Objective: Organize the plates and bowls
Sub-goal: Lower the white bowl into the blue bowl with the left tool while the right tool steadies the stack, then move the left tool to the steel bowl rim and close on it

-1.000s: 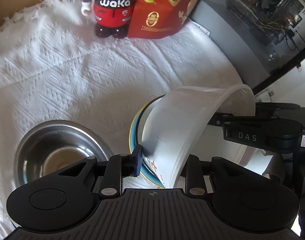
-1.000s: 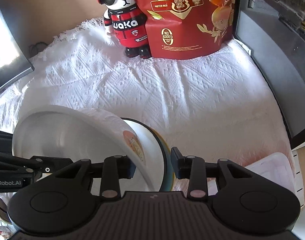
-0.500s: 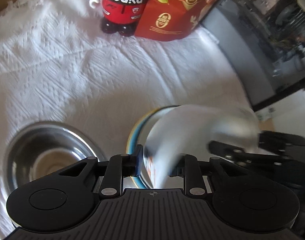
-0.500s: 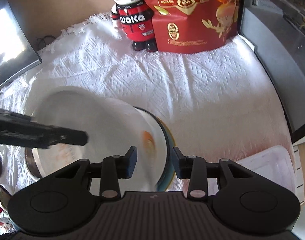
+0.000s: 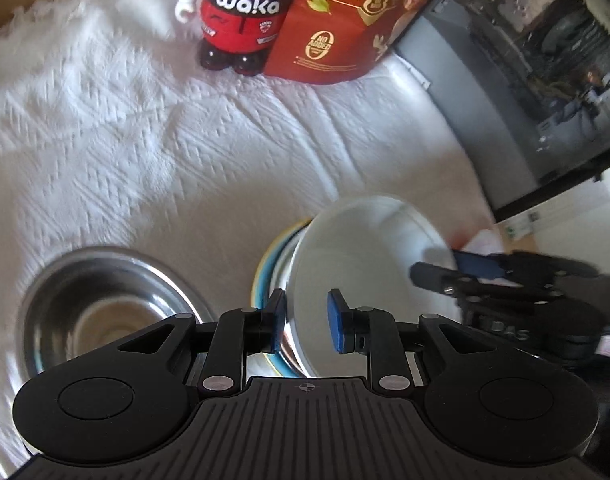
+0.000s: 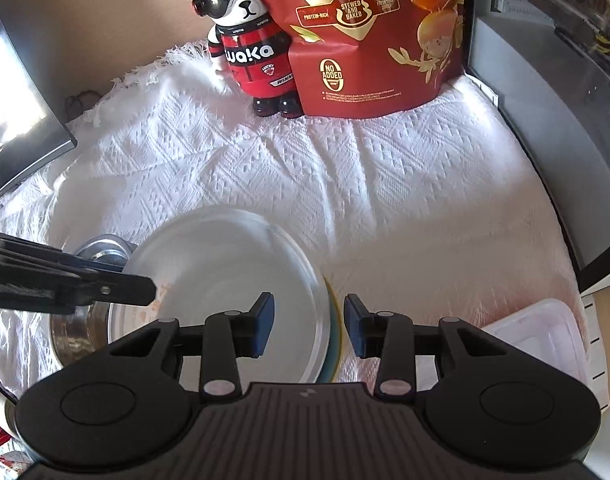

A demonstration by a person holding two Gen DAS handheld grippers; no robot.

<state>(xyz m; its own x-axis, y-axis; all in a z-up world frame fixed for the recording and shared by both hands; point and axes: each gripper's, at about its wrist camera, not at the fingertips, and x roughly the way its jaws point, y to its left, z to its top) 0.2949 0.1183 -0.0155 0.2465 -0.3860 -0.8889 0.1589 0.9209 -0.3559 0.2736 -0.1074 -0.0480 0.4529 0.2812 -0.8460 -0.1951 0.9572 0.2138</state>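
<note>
White bowl (image 5: 365, 264) tilted, mouth toward right gripper (image 6: 308, 330), both grippers parted, left gripper (image 5: 305, 322) astride rim

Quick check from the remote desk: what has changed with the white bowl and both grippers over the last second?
Both let go. The left gripper and right gripper had pinched the white bowl's rim, holding it steeply tilted; now their fingers stand apart and the bowl has dropped flatter onto the plate stack, though motion blur hides whether it is fully seated. The steel bowl, figurine and red bag stayed put.

Two bowls — white bowl (image 5: 369, 264), steel bowl (image 5: 101, 304) — one plate (image 5: 267, 260).
</note>
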